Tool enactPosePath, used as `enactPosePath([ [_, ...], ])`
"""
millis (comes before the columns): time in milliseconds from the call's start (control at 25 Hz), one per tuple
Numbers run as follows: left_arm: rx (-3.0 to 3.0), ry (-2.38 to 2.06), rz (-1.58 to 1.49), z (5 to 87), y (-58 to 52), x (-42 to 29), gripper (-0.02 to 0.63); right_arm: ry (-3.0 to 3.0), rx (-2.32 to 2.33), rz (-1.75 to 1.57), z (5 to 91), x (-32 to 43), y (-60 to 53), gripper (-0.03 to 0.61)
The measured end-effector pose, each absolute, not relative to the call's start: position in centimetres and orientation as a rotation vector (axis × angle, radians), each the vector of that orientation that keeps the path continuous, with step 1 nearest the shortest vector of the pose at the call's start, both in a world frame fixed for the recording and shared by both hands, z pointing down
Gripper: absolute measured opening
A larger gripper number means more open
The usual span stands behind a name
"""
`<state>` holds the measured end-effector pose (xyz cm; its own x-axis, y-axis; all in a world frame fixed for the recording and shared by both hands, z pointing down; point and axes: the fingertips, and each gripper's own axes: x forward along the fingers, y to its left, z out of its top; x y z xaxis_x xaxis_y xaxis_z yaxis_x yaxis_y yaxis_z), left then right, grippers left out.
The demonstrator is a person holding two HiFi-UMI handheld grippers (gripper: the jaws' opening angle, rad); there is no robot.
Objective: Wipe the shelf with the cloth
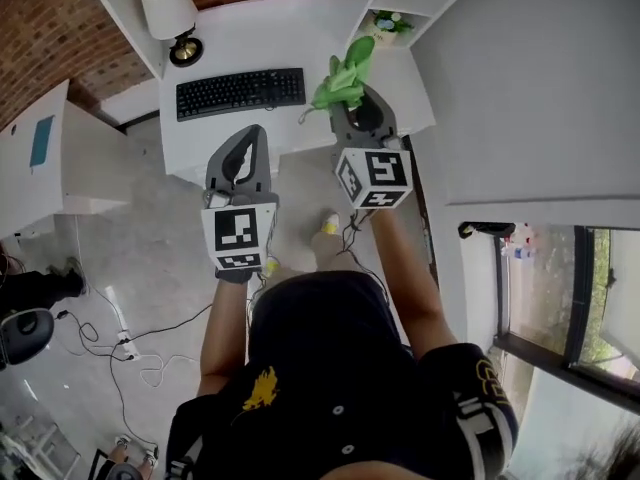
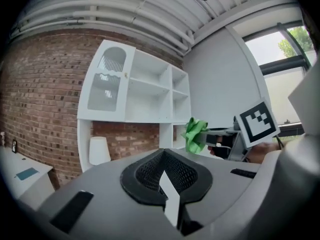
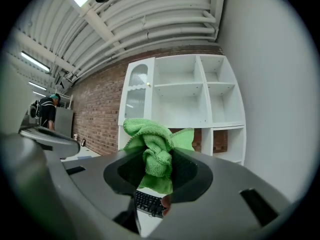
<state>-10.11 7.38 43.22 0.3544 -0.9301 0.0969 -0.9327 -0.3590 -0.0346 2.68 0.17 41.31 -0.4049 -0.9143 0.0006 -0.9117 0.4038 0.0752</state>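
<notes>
- White desk (image 1: 300, 38): black keyboard (image 1: 241, 91), lamp (image 1: 170, 8) at far left.
- White shelf unit (image 3: 190, 91) against brick wall (image 2: 45, 84).
- Right gripper (image 1: 360, 108) clamps green cloth (image 1: 345, 76); left gripper (image 1: 252, 136) jaws together, empty.

Bunched green cloth (image 3: 152, 151): fuzzy microfibre pile, matt. White shelf unit (image 3: 205, 91): smooth, matt painted finish. Red brick wall (image 2: 45, 99): rough, mortar-lined. Grey left gripper (image 2: 166, 178): matt moulded plastic, black mesh-textured lining.
</notes>
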Motion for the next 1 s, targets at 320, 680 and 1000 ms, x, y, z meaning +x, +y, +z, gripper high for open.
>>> enactPosePath([
  [320,2.567,-1.722,0.152,44.1,9.2,-7.5,0.011,-2.651,1.639,-0.203,39.6,5.2,5.8,0.124],
  [680,2.549,-1.801,0.209,44.0,9.8,-1.2,0.011,-2.712,1.514,-0.231,40.8,10.6,9.3,0.123],
  [1000,2.547,-1.822,0.276,44.7,9.6,-0.5,0.011,-2.704,1.536,-0.236,41.8,12.9,9.6,0.123],
])
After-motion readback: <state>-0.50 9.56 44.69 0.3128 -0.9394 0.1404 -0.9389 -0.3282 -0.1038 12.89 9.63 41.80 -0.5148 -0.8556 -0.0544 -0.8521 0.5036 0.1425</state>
